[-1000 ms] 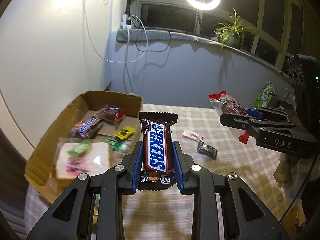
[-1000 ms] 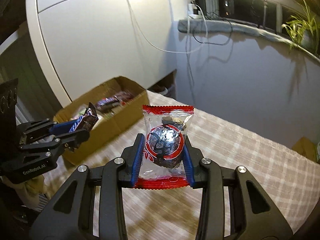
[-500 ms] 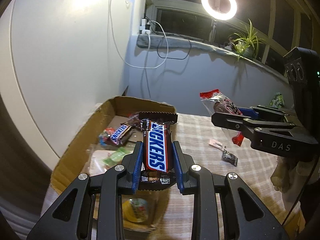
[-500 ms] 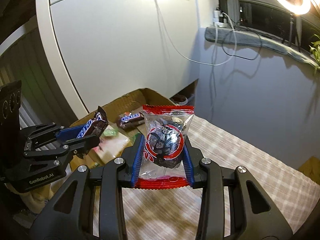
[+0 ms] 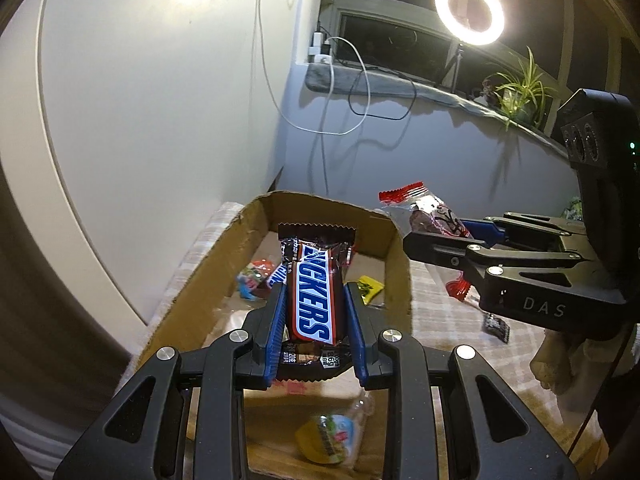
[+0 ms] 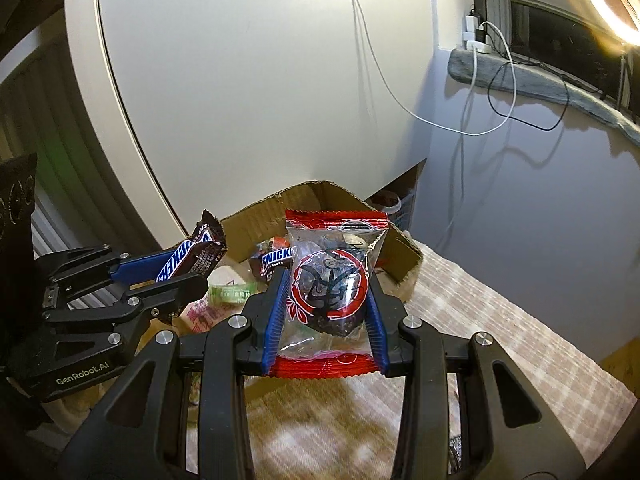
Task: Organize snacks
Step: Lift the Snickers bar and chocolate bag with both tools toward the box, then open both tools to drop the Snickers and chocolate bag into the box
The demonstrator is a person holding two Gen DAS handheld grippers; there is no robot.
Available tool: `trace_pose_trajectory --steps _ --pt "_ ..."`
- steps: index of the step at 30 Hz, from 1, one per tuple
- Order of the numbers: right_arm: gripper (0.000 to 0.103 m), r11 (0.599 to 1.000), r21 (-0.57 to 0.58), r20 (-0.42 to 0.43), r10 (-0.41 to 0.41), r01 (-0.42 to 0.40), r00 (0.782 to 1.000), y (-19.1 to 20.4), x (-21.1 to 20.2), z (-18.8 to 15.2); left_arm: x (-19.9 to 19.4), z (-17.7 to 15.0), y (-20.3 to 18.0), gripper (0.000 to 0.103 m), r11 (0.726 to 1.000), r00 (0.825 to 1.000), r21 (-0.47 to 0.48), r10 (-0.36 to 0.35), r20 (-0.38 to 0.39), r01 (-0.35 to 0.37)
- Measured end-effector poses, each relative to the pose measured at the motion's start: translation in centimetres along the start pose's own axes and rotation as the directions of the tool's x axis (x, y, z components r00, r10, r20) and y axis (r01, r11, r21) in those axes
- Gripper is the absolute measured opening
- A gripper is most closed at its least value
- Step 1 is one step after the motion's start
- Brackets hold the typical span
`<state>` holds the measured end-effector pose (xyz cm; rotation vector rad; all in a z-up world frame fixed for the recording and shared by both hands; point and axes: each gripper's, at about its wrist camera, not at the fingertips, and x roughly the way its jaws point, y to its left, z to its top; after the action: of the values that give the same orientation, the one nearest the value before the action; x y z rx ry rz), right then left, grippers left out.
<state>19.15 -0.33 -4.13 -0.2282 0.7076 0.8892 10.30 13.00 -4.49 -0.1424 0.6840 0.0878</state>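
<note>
Above the open cardboard box [image 5: 400, 264], the left tool [image 5: 316, 300] is clenched on a Snickers bar [image 5: 314, 292], which stands lengthwise between the blue pads [image 5: 276, 328] with its crimped top end sticking out past the tips. From the right wrist view the same bar [image 6: 188, 260] juts up and to the right out of the left tool [image 6: 176, 276], over the near part of the box [image 6: 312, 196]. The right tool [image 6: 328, 300] is clenched on a clear snack packet [image 6: 332, 280] with red crimped ends and a dark round treat inside; the packet sits squarely between its pads, held just beside the box's right wall over the checked surface [image 6: 480, 328]. Inside the box lie loose snacks, among them a second Snickers bar [image 6: 276, 260], a green wrapper [image 6: 232, 292] and a yellow wrapper [image 5: 370, 288]. A small dark packet [image 5: 496, 326] lies on the surface [image 5: 440, 320] outside the box.
</note>
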Motion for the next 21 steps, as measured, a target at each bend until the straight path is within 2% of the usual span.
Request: trace_pose_trajectory --steps 11,21 --pt "0.038 1.000 -0.011 -0.039 0.022 -0.022 0.999 0.5 3.1 0.7 1.2 0.2 1.1 0.027 1.000 1.000 -0.010 0.017 -0.022 -0.017" --pt "0.038 1.000 -0.012 -0.064 0.014 -0.015 0.998 0.2 4.1 0.9 1.9 0.5 1.4 0.027 1.000 0.999 -0.017 0.021 -0.032 -0.021"
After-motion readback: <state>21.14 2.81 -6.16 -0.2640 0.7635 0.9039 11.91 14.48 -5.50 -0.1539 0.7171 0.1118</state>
